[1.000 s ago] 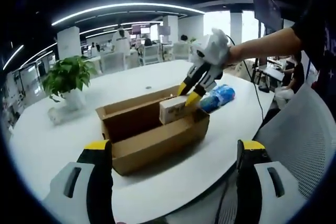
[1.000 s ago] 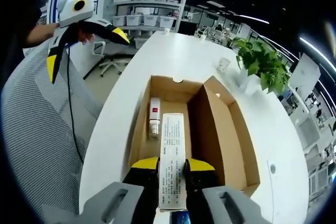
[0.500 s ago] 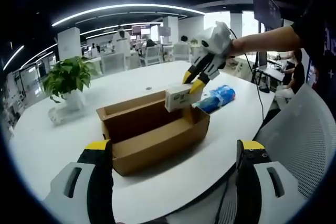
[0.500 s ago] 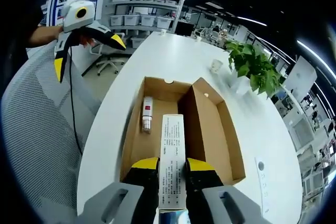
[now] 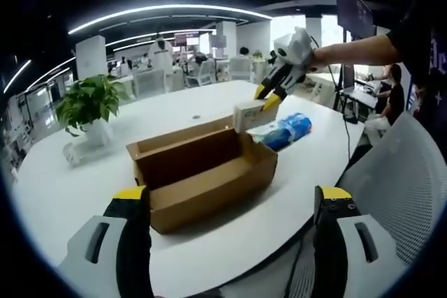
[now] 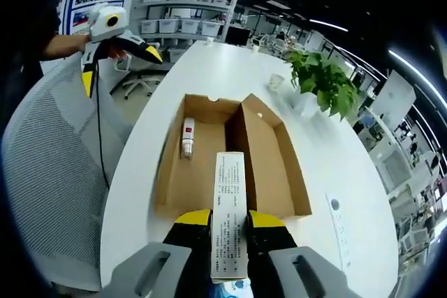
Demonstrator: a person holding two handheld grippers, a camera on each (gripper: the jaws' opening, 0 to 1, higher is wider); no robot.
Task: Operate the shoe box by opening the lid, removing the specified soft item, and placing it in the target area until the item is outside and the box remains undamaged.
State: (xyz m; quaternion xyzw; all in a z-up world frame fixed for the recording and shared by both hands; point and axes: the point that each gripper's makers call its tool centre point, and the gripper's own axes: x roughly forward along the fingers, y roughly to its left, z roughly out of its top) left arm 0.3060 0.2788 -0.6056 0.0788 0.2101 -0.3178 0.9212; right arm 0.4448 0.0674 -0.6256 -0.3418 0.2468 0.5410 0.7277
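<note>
right gripper [image 6: 229, 220]: its jaws are squeezing a small white carton [image 6: 230, 204]; in the left gripper view this gripper [image 5: 268, 97] is sitting at the end of a stretched-out arm [image 5: 353, 50], holding the carton [image 5: 248, 114] up in the air over the far end of the box
left gripper [image 5: 230, 197]: its jaws are standing wide apart with nothing between them; in the right gripper view it [image 6: 119, 57] is hanging off to the side, over a mesh chair [image 6: 49, 172]
box [image 6: 230, 158]: it is lying open on the white table [image 6: 349, 172]; its lid is flipped out flat beside it
tube [image 6: 186, 137]: a small white and red one is lying inside the box
blue bundle [image 5: 286, 130]: it is lying on the table just beside the box
plant [image 5: 89, 102]: it is standing in a white pot, well apart from the box
</note>
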